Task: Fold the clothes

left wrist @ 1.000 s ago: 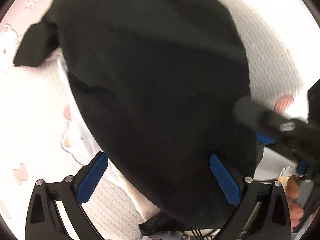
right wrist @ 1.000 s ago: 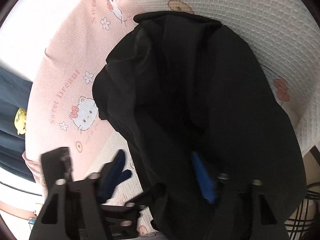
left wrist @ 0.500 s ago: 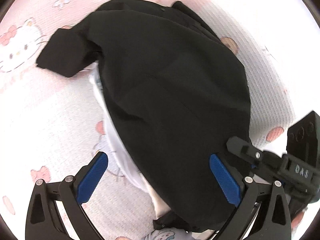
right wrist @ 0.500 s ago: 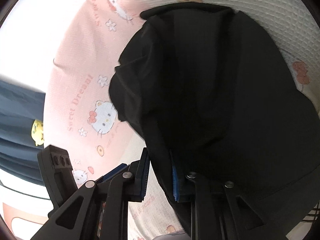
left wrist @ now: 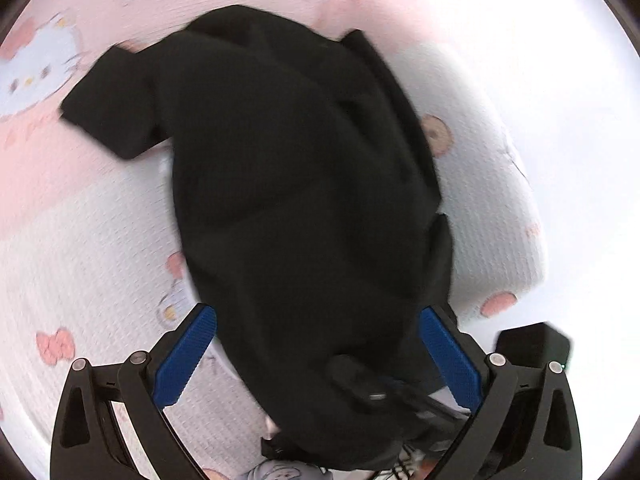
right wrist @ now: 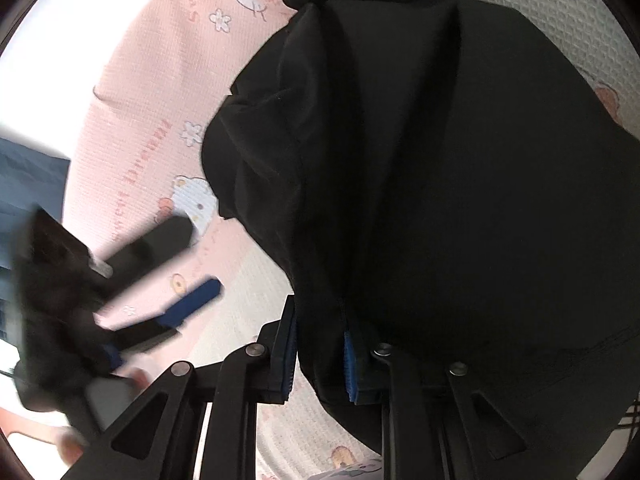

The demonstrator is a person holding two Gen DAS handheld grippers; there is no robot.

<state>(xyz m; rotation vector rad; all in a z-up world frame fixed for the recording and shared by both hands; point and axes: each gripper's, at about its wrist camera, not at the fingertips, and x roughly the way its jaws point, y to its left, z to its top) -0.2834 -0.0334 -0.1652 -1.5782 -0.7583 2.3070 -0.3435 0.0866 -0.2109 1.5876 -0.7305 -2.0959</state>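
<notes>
A black short-sleeved garment (left wrist: 304,200) lies bunched on a pink and white cartoon-print blanket (left wrist: 80,240), one sleeve (left wrist: 108,116) sticking out to the left. My left gripper (left wrist: 318,348) is open, its blue pads wide apart on either side of the garment's near end. In the right wrist view the garment (right wrist: 460,180) fills the frame, and my right gripper (right wrist: 320,360) is shut on a fold at its near edge. The left gripper (right wrist: 160,280) shows blurred at the left there, beside the garment and apart from it.
The blanket's edge (left wrist: 532,240) drops off on the right, with bright white beyond. Dark blue fabric (right wrist: 28,184) lies past the blanket at the left. A person's hand (right wrist: 136,376) holds the left gripper. A grey printed item (left wrist: 280,472) peeks out under the garment's near end.
My right gripper was open one second ago and has shut on the garment's near edge. The left gripper has stayed open and swung away to the left, blurred by motion.
</notes>
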